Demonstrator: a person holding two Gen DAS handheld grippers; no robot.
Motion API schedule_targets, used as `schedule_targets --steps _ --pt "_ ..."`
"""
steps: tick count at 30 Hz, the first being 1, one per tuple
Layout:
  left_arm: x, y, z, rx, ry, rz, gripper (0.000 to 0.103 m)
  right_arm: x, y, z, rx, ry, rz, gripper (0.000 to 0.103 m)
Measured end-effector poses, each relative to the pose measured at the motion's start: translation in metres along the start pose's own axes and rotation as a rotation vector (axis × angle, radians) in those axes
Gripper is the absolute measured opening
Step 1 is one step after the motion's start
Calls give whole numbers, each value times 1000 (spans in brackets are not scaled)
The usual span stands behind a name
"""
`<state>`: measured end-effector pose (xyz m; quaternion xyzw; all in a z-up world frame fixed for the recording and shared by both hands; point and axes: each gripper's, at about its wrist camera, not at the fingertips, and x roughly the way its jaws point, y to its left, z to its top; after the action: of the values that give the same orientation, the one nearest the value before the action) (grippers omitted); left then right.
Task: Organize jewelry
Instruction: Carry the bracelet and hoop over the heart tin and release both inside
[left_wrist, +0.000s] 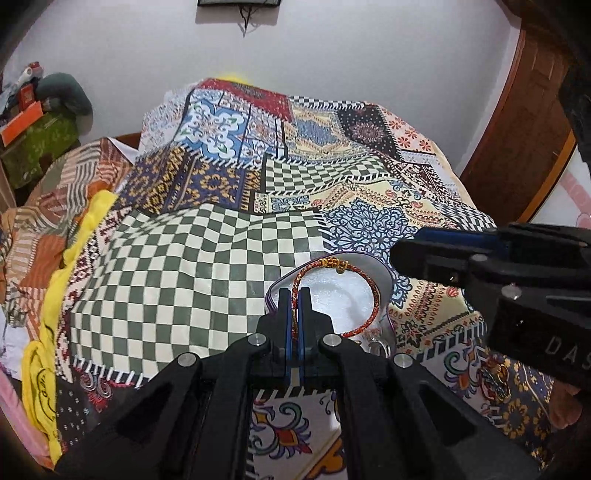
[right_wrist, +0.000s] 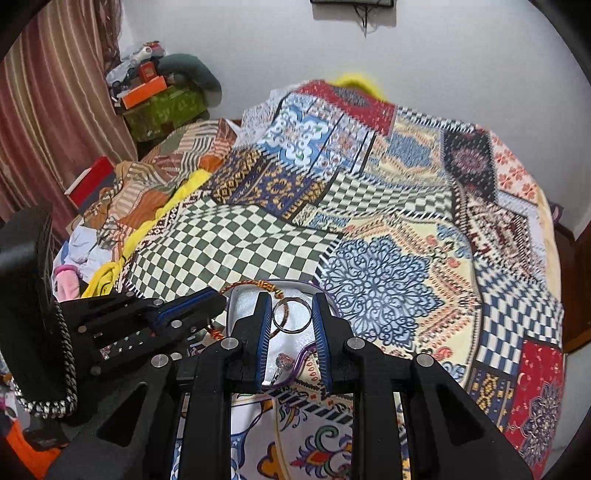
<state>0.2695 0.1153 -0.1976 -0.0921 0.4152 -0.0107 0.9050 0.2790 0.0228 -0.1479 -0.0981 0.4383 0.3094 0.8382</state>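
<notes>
two grippers work over the bed: left gripper (left_wrist: 295, 295) pinches the red bracelet (left_wrist: 372, 295) above the white tray (left_wrist: 332, 291), so lower gently while right gripper (right_wrist: 291, 314), wide apart, straddles the ring (right_wrist: 292, 316).

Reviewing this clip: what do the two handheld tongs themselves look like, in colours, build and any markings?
Both match. The left tongs and right tongs are matte black plastic linkages with round silver pivot pins and straight fingers faced with ribbed blue pads. The right unit's body, seen from the left wrist view, carries pale lettering reading "DAS" before the frame cuts it off. No cables or sleeves show.
</notes>
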Motion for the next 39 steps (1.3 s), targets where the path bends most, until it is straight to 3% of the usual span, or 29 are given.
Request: schedule_targets --steps 15,26,35,39 --pt "24 1 1 17 57 -21 1 51 -19 2 98 180 85 20" --pt "8 -2 0 47 33 1 2 58 -18 -1 98 204 75 20" --pt "-6 3 -7 41 44 39 11 43 -9 -3 56 189 51 28" --pt "-16 4 -11 42 37 45 29 28 1 -7 2 153 -1 28"
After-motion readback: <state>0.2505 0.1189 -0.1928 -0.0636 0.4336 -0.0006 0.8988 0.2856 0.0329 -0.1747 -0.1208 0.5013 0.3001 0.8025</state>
